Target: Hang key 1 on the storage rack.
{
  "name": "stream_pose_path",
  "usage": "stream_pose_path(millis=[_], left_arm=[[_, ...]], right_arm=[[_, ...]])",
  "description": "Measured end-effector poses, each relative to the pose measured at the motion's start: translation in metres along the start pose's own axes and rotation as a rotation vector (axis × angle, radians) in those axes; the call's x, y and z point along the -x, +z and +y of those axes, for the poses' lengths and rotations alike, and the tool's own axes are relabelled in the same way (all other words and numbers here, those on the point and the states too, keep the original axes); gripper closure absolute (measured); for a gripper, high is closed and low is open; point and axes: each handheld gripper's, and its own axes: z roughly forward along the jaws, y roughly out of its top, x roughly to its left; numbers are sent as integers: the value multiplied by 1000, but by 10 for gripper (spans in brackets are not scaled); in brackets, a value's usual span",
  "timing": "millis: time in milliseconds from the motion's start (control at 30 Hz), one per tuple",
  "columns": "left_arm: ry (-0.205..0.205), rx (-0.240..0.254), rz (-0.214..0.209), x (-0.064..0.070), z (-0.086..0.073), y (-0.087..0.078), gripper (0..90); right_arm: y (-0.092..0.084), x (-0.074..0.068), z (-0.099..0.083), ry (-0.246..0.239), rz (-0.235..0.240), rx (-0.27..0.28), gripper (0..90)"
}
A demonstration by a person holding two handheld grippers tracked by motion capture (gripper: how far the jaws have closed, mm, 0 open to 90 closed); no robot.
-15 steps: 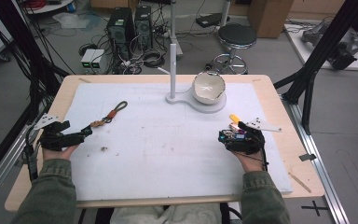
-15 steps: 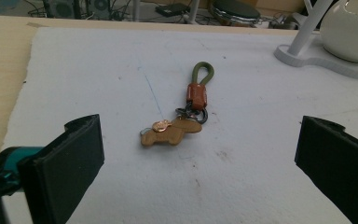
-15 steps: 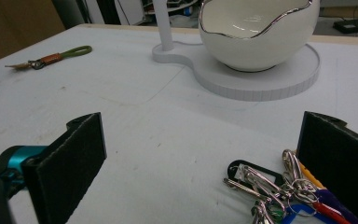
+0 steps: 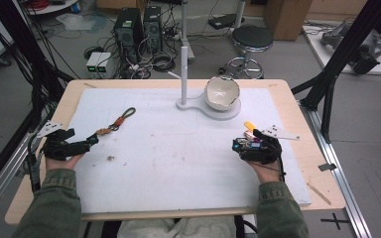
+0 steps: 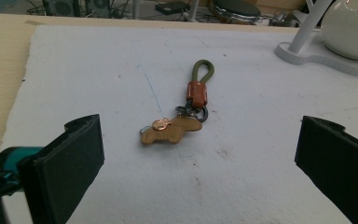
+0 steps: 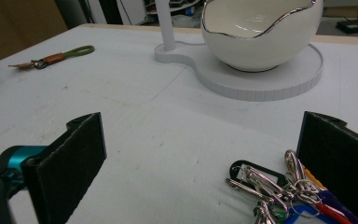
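Note:
A keychain (image 5: 182, 119) with a green cord loop, an orange leather band and a tan tag lies flat on the white mat. It sits ahead of my left gripper (image 5: 198, 140), whose jaws stand wide apart with nothing between the pads. In the high view the keychain (image 4: 120, 120) lies just beyond the left gripper (image 4: 92, 140). A bunch of keys (image 6: 279, 186) with coloured tags rests on the mat against the inner side of the right jaw of my right gripper (image 6: 200, 135), which is open. The high view has the right gripper (image 4: 248, 138) at the mat's right side.
A white bowl (image 4: 222, 92) with a silver wavy rim sits on a white round base (image 4: 198, 106) with an upright post (image 4: 183, 69) at the back middle. The white mat (image 4: 178, 158) covers a wooden table. Black frame legs stand to either side.

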Motion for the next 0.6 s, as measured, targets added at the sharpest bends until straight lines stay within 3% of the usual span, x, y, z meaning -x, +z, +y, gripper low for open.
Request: stream_pose_path(millis=[600], left_arm=[[11,-38,-2,5,-2,7,17]], right_arm=[[0,0,0,-4,1,3,7]])
